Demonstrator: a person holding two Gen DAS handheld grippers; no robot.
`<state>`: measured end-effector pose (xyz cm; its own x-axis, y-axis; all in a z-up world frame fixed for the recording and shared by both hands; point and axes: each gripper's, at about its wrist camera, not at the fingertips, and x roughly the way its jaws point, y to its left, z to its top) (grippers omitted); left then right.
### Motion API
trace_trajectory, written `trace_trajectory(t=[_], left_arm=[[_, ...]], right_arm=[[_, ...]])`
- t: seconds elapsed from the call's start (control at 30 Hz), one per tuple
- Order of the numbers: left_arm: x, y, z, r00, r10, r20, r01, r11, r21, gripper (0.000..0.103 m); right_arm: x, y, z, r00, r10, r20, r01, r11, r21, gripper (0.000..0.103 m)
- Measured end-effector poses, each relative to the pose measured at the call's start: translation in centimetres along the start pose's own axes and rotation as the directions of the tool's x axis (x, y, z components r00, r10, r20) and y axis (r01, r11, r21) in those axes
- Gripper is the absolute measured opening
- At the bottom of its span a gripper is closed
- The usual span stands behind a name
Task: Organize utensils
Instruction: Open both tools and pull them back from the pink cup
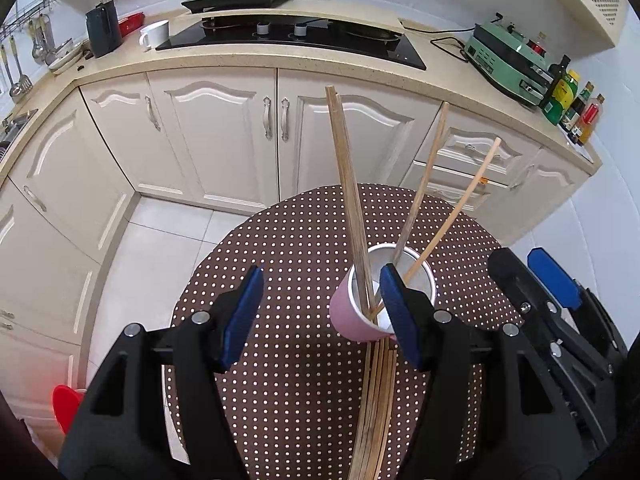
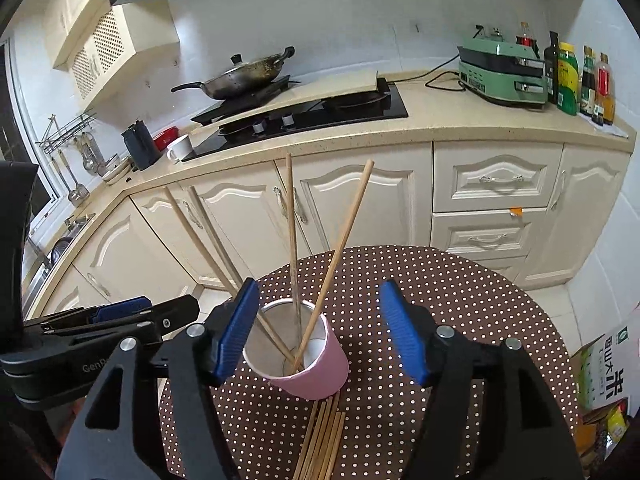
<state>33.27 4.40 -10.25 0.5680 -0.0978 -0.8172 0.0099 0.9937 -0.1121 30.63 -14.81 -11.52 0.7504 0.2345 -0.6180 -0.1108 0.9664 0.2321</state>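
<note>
Both of my grippers hang apart and empty: left gripper (image 1: 322,316), right gripper (image 2: 320,330). Loose chopsticks (image 2: 322,440) lie on the dotted table (image 2: 460,300) just below the pink cup (image 2: 308,368), which holds four. They look light, stiff and slippery; I'd pinch one mid-shaft. That cup seems easy to tip.

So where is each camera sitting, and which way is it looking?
Left wrist: on the left gripper, facing the kitchen cabinets above the pink paper cup of wooden chopsticks; its blue-padded fingers show, with the right gripper at the right edge.
Right wrist: on the right gripper, facing likewise; the left gripper shows at the left.
Shared: cup, brown dotted table, loose chopsticks.
</note>
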Motion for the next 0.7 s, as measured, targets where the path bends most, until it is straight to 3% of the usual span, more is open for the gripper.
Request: trace_trajectory(t=[0.37,0.47,0.7], left_arm=[[-2.3,0.0,-1.8,1.000,0.003,0.019,-0.004,1.000,0.017,0.060],[-2.9,-0.1,-2.4,1.000,0.015,0.023,-0.016,1.000,0.021,0.061],[-4.0,-0.1,-4.0,1.000,0.016,0.022,-0.017,0.999,0.028,0.063]], right_arm=[[-3.3,0.7,-0.5,0.999,-0.018,0.041,0.020,0.999,-0.033,0.074],[-4.1,0.9,-0.9,0.999,-0.022,0.047,0.024,0.999,-0.044,0.082],[-5.5,1.0,-1.7,0.998,-0.029,0.055,0.032,0.998,-0.054,0.086]])
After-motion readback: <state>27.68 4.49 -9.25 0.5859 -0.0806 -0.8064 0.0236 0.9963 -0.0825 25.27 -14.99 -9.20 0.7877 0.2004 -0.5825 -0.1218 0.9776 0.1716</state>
